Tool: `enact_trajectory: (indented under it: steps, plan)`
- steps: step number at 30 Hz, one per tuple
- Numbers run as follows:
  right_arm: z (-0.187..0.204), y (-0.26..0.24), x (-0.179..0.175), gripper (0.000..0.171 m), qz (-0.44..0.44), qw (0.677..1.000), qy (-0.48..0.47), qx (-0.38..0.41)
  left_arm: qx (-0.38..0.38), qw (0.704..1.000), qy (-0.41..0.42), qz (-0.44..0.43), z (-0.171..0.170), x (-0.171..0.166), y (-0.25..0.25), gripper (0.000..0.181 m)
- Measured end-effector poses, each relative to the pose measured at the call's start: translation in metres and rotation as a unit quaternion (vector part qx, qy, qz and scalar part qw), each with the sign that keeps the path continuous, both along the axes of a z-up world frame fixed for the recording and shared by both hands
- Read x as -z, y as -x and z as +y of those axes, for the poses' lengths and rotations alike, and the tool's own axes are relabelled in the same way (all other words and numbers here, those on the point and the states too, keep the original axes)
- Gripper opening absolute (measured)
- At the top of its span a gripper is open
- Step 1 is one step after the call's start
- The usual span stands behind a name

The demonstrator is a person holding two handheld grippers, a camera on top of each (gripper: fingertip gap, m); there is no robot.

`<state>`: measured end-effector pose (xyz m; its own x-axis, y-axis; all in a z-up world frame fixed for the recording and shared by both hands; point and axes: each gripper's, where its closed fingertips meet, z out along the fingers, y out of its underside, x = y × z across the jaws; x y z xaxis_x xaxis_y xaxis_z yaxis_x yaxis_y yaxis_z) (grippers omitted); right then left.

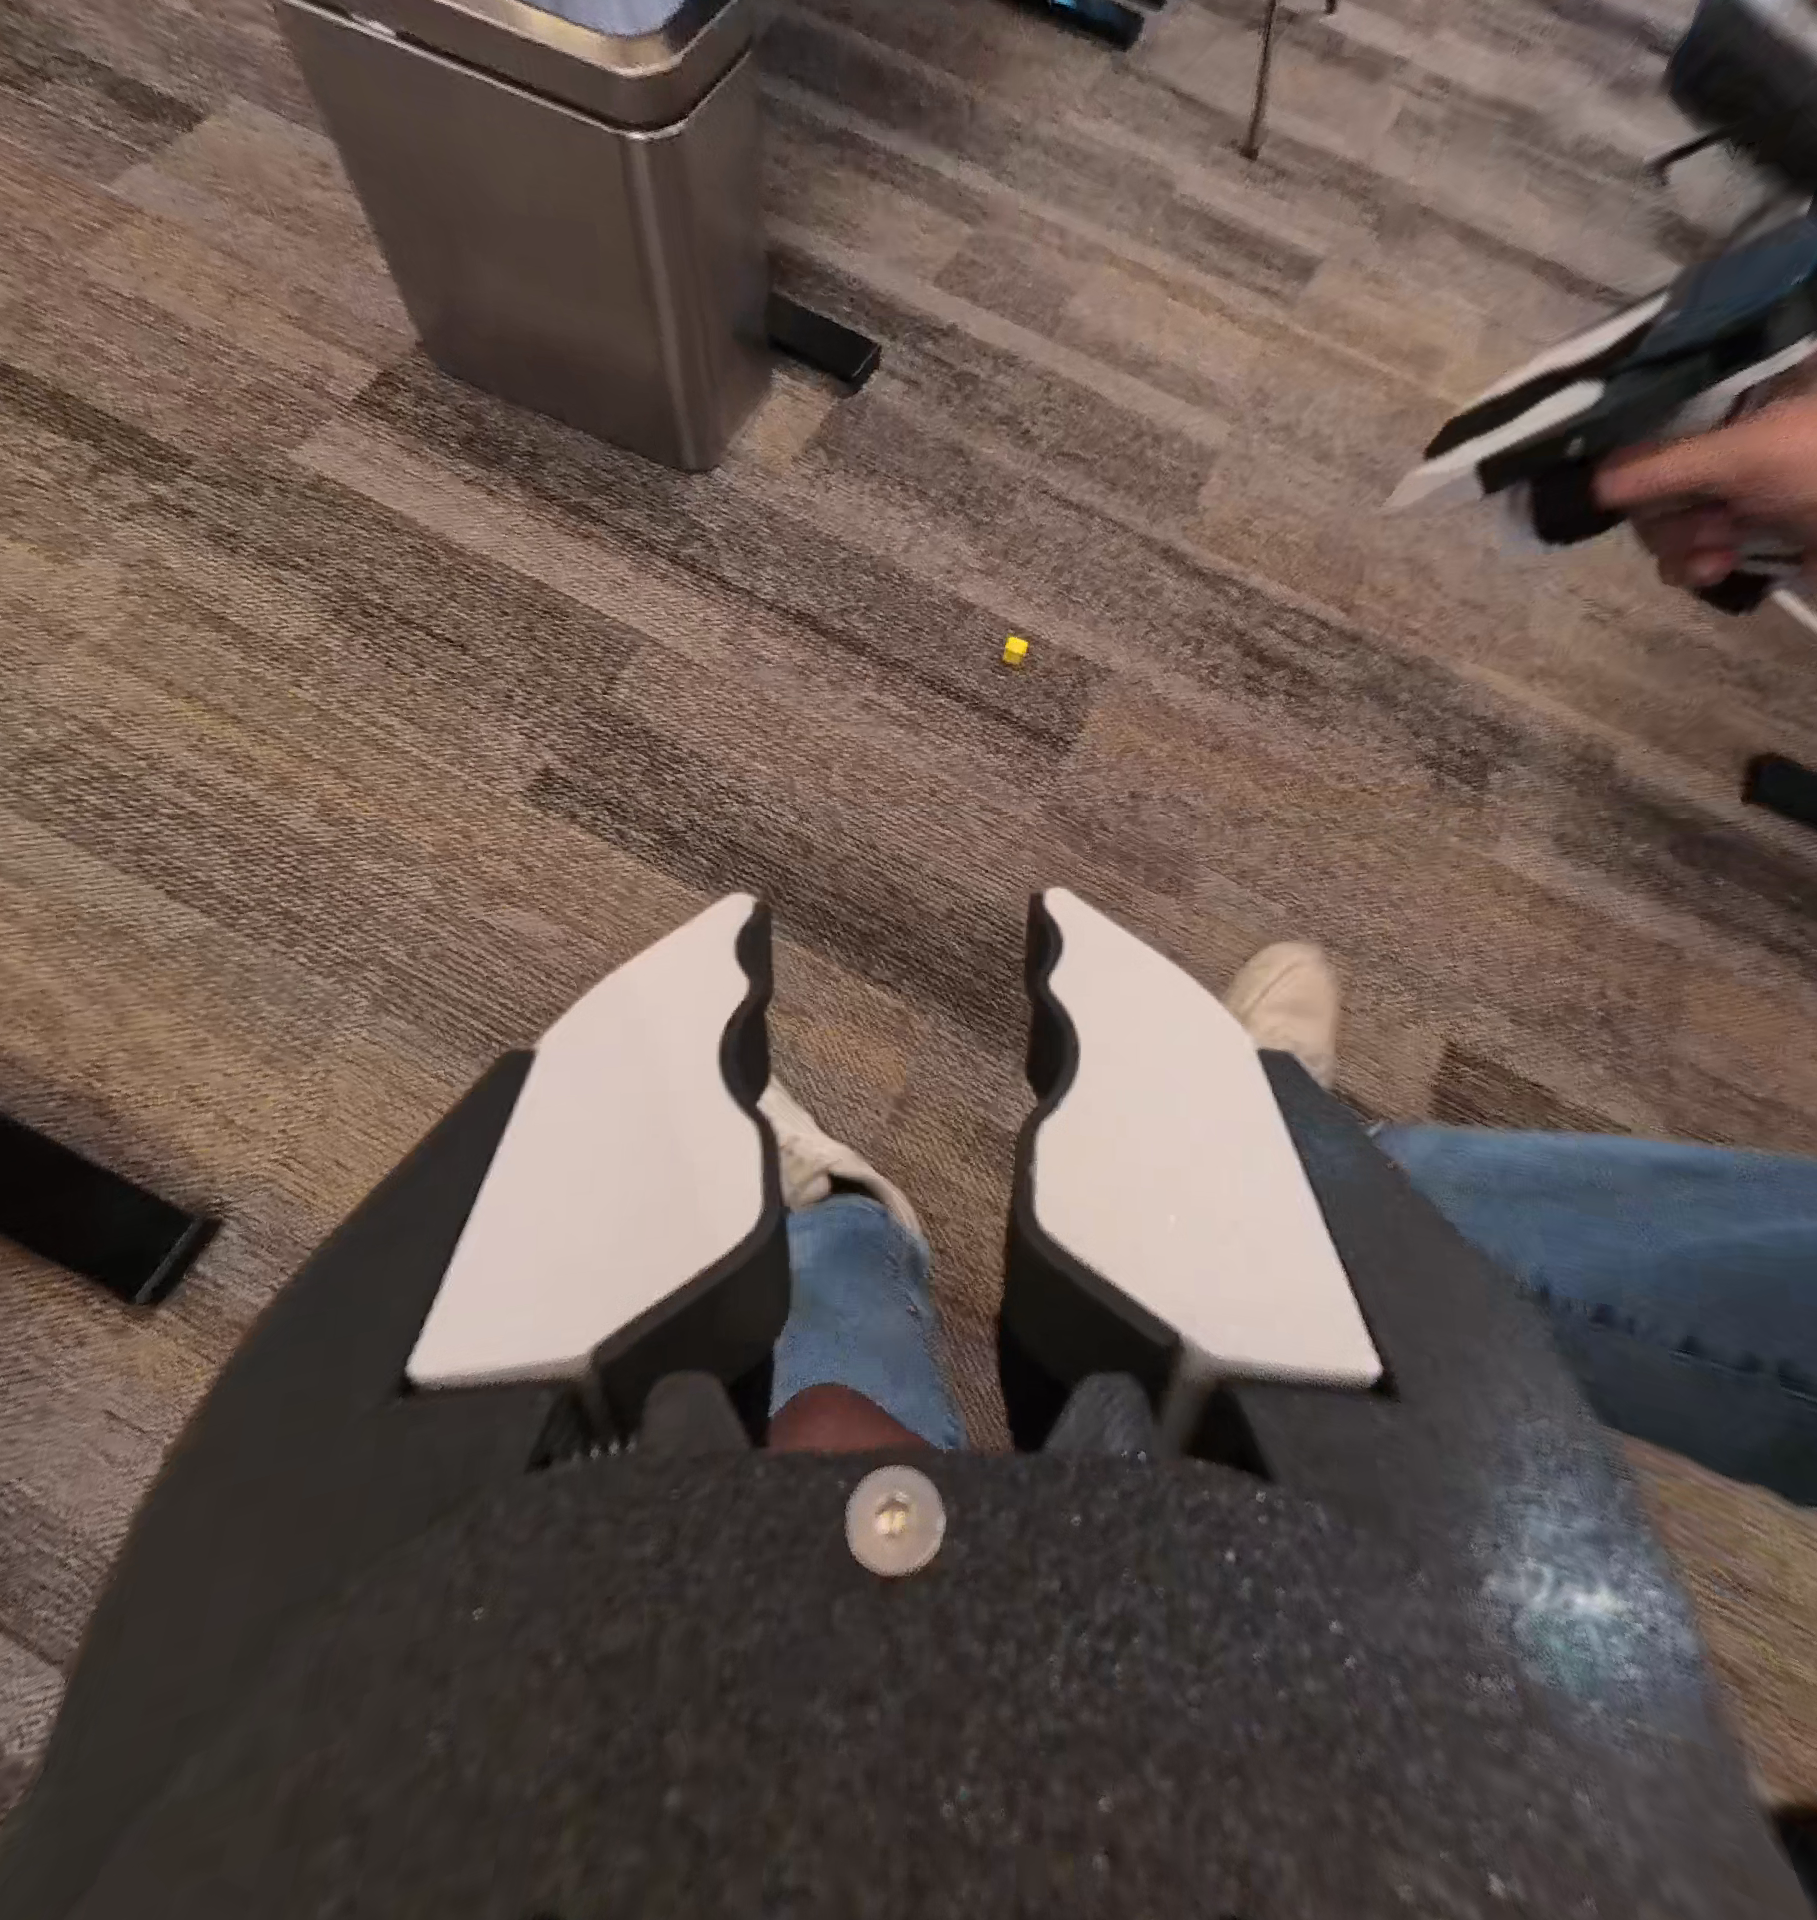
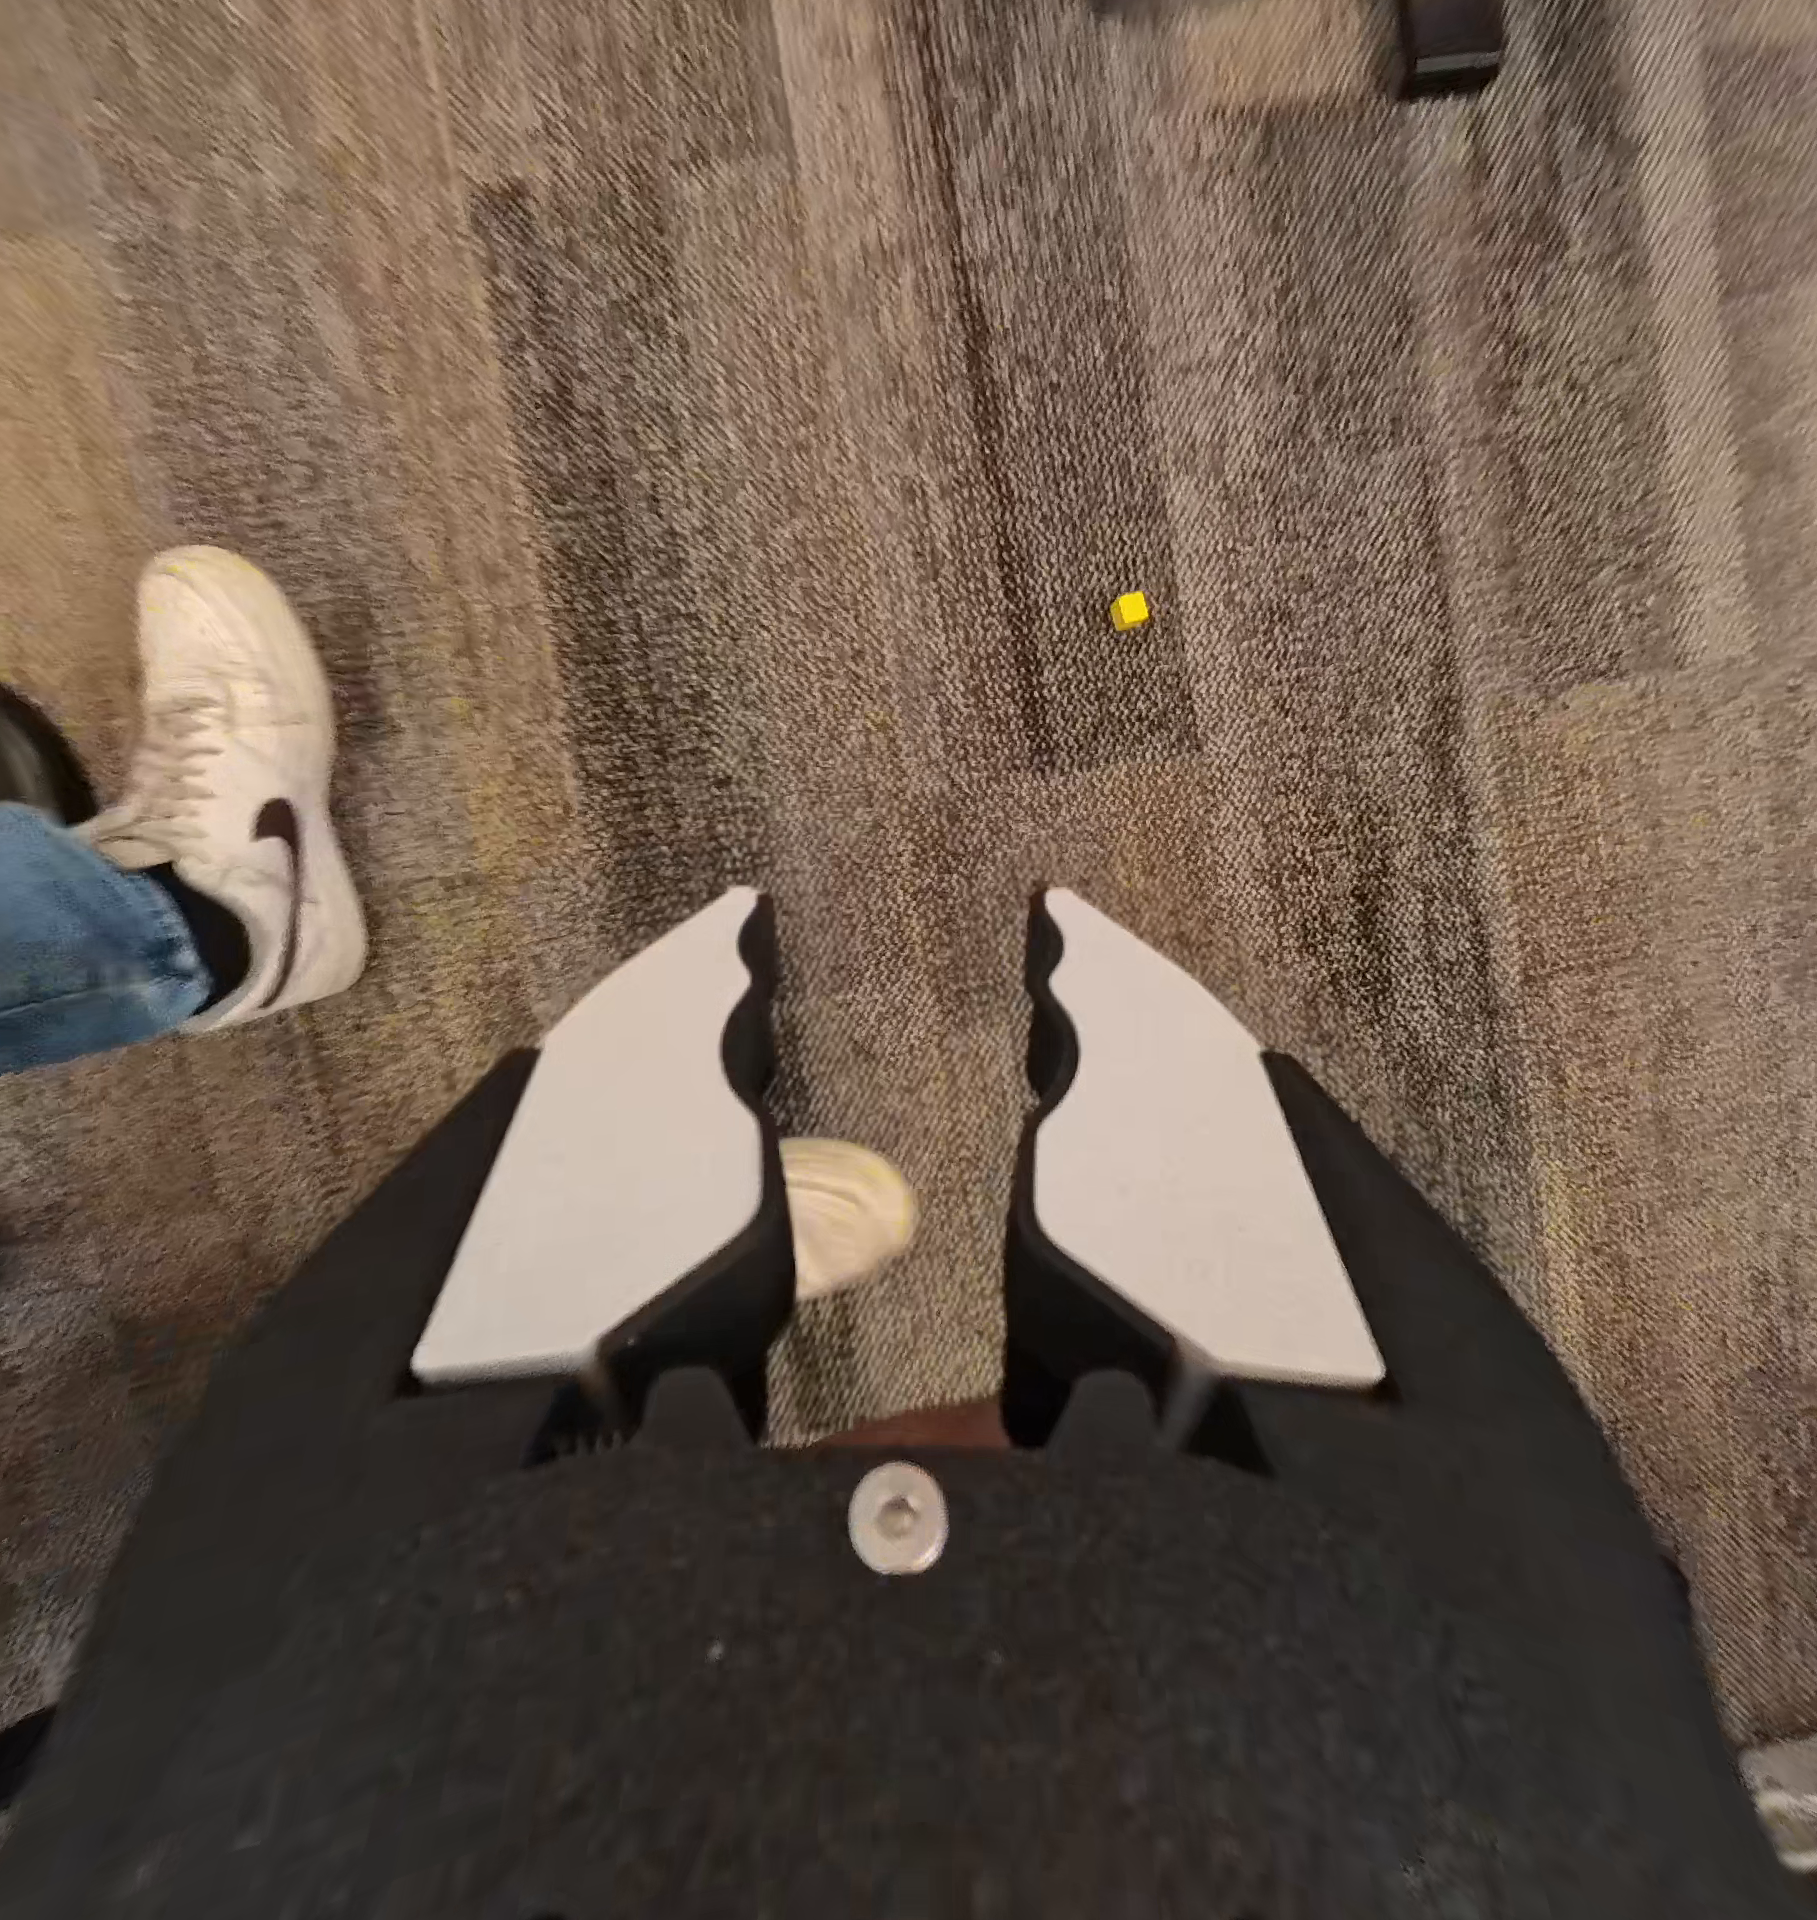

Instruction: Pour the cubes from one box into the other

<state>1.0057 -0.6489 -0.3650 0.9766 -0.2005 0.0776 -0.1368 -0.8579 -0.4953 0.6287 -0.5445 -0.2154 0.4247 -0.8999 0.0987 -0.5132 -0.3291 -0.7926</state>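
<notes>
Both claws up off the floor, both empty: left claw (image 1: pixel 899 914) gaping wide, right claw (image 2: pixel 896 909) just as wide. One small yellow cube (image 2: pixel 1129 611) sits alone on the carpet (image 2: pixel 675 520) ahead, near a steel bin (image 1: pixel 551 208)

A steel bin (image 1: pixel 561 229) stands on striped carpet (image 1: pixel 364 675); white shoe (image 2: pixel 244 779) and jeans (image 2: pixel 42 925) show.
</notes>
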Motion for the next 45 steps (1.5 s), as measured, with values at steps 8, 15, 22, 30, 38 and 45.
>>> enact_trajectory:
  steps: [8, 15, 22, 30, 38, 45]
  plan:
    - [0.057, -0.095, 0.191, 0.046, 0.076, 0.995, 0.063, -0.017, -0.016, 0.999, 0.046, -0.006, 0.033, 0.049, -0.095, 0.045]
    - [0.103, -0.184, 0.329, 0.043, 0.044, 0.994, 0.093, -0.040, 0.011, 0.999, 0.022, 0.035, 0.082, 0.075, -0.169, 0.043]
    - [0.149, -0.246, 0.440, 0.042, 0.046, 0.983, 0.167, -0.059, 0.023, 0.996, 0.027, 0.084, 0.152, 0.102, -0.222, 0.042]
    - [0.181, -0.257, 0.512, 0.041, 0.036, 0.967, 0.226, -0.109, 0.004, 0.989, 0.015, 0.144, 0.217, 0.130, -0.233, 0.041]
    - [0.186, -0.250, 0.474, 0.022, 0.028, 0.968, 0.195, -0.156, 0.020, 0.990, 0.038, 0.134, 0.219, 0.130, -0.245, 0.041]
    - [0.155, -0.194, 0.333, 0.022, -0.005, 0.972, 0.119, -0.201, 0.038, 0.993, 0.012, 0.109, 0.187, 0.109, -0.236, 0.039]
